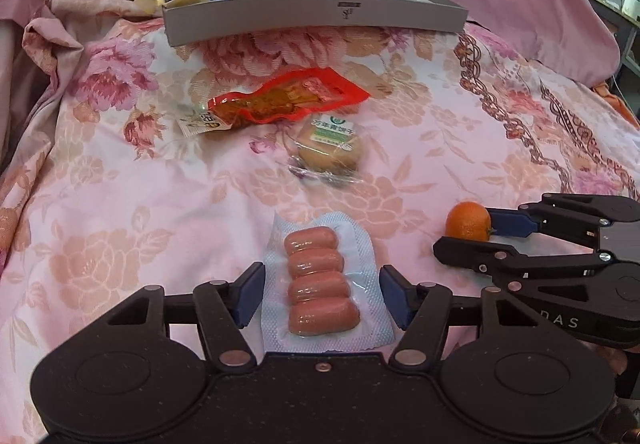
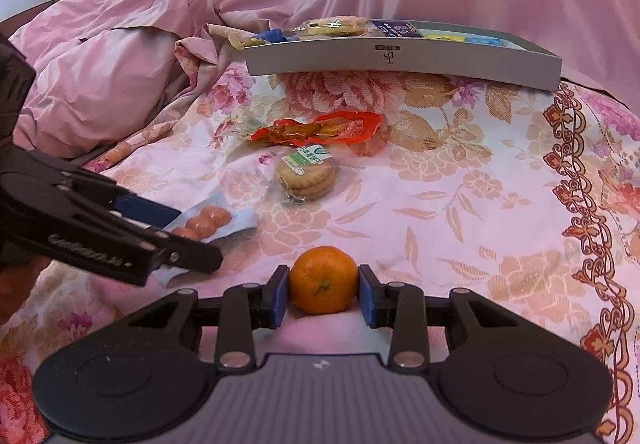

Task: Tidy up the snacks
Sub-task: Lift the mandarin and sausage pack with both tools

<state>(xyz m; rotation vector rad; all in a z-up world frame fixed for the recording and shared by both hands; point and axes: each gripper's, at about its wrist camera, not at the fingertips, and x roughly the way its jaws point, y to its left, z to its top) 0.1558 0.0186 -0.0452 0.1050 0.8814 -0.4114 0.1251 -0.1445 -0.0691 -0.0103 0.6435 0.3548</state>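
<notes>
Lying on a flowered bedspread (image 1: 120, 204), the snacks are spread in front of a grey box (image 1: 316, 18) that sits at the far side and already holds biscuits and several wrapped packets.

Furthest left among the loose items is a red snack packet (image 1: 280, 100), flat on the cloth with its pale end pointing left. Just right of it and a little nearer, touching its edge, is a clear-wrapped pack of round biscuits (image 1: 330, 148) with a green and white label.

Nearer still is a sealed pack of four small sausages (image 1: 320, 284), lying between the two blue pads of the left tongs (image 1: 322, 296). These tongs stand wide open: each pad sits just outside the plastic border of the pack, and I cannot tell whether either one touches it.

To the right, well apart from the sausages, is a small orange (image 2: 323, 280) resting on the bedspread. The right tongs (image 2: 323, 296) are closed in around it, one blue pad against each side of the fruit, stem end facing the camera. Whether the pads press firmly or only touch cannot be told.

Pink bedding (image 2: 120, 56) is bunched up behind and to the left of the box.
</notes>
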